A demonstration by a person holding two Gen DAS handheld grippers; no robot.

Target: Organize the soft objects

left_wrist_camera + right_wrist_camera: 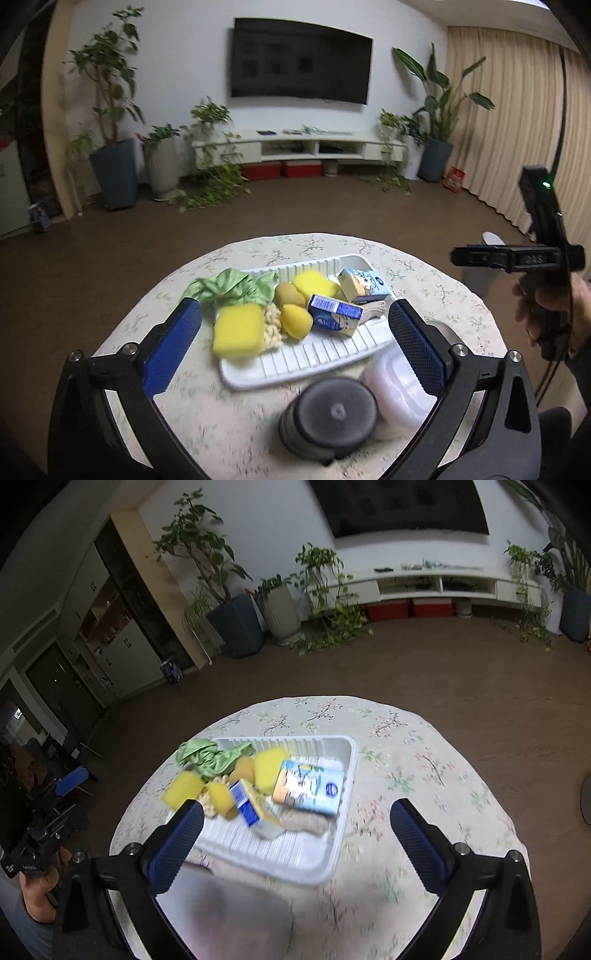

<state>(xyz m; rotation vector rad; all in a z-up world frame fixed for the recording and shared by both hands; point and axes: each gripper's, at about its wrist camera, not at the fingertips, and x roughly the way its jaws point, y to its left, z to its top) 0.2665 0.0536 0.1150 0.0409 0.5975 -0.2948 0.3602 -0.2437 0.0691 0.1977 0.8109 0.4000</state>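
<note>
Two yellow sponges [239, 329] — green cloth [225, 288] too — crowd the white tray [325, 354].

Dim indoor light, fisheye-bent edges, dark corners, blurred near foreground

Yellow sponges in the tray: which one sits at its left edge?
The larger-looking sponge, below the green cloth; the other sponge lies farther back, beside the cartons.

Black claws with blue pads

Left claw [295, 332] and right claw [297, 832]: black frames, silver screws, blue textured pads [173, 343].
</note>
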